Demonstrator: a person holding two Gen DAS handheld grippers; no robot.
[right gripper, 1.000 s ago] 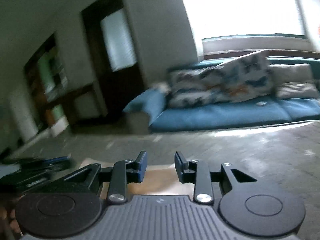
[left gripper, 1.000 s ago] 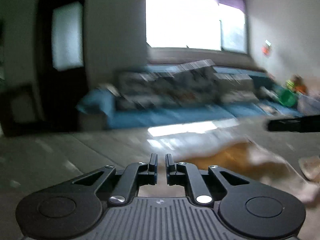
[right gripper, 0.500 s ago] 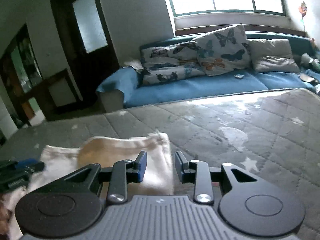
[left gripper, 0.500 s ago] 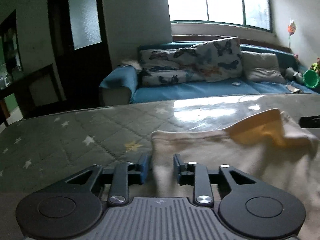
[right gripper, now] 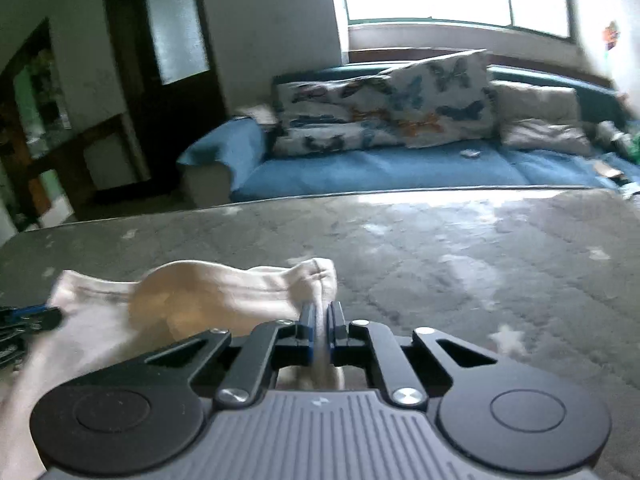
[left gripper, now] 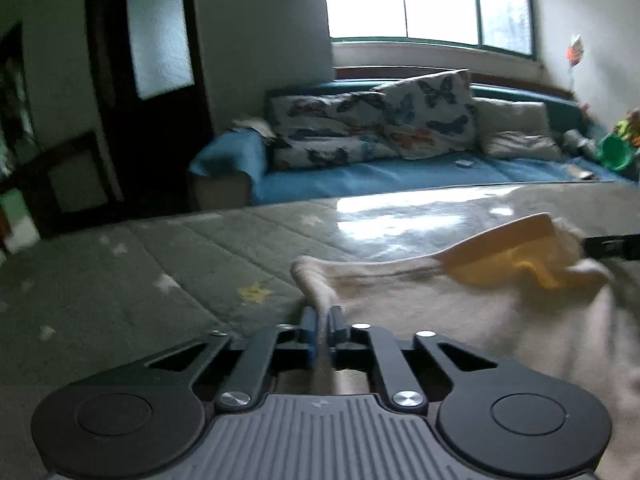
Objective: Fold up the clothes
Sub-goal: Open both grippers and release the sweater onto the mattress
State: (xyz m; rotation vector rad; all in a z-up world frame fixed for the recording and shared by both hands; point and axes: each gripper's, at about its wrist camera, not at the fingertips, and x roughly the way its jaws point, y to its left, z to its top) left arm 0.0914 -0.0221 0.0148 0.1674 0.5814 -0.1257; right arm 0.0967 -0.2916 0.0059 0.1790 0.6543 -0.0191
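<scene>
The cream garment (left gripper: 460,308) lies on the grey quilted mattress (left gripper: 168,264), well short of its far edge, with a yellow patch (left gripper: 508,256) showing near its far hem. The left gripper (left gripper: 319,330) is clamped tight on the garment's far left corner. The right gripper (right gripper: 319,328) pinches the far right corner, cloth bunched between its jaws. Beyond the mattress stands a blue sofa (right gripper: 380,168).

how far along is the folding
Early. Done: both grippers have their hold, the left gripper shut on one corner of the cream garment, the right gripper on another. In hand: that edge, pinched just above the quilted mat. Left: no fold shows yet; the garment lies rumpled, so every fold remains.
</scene>
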